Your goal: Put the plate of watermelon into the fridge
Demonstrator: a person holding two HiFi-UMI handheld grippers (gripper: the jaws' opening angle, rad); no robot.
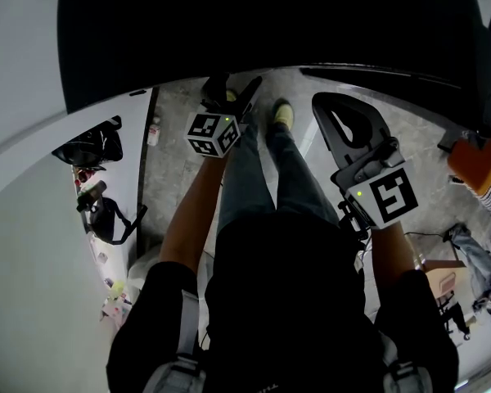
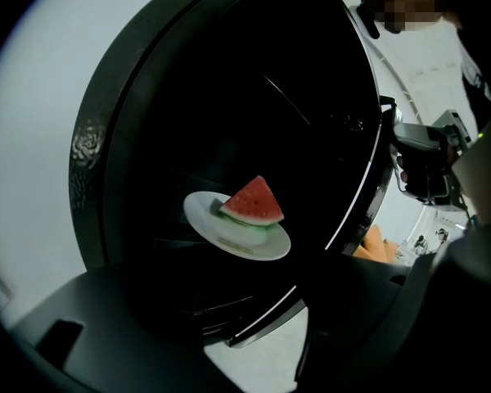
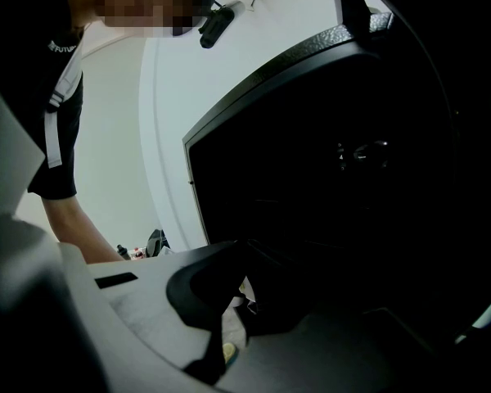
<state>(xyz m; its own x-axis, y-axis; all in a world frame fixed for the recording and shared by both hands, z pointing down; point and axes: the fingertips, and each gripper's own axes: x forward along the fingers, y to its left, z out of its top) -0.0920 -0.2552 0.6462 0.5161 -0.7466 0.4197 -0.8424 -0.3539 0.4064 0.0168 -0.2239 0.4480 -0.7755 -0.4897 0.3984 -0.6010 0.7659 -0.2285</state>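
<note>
- The plate [image 2: 203,216] is being borne on a dark shelf [image 2: 168,242] inside the fridge [image 2: 229,80], well back from its front edge.
- The watermelon [image 2: 254,203] wedge is being carried on the plate, with its red face turned outward and its green rind down.
- The plate is being touched by neither claw and is being seen well ahead of the left claw [image 1: 233,95].
- The left claw is being held released, with its jaws spread wide and nothing between them. Only the fridge's lower edge and pale floor [image 2: 262,363] are being shown in the gap.
- The right claw [image 1: 348,121] is being held clenched on nothing, with just a thin slit of floor being shown between its jaws.
- Both claws are being pointed toward the fridge front, side by side but apart from each other.
- In the head view, the person's legs [image 1: 262,187] and a shoe [image 1: 283,115] are being seen between the two claws, above the grey floor.
</note>
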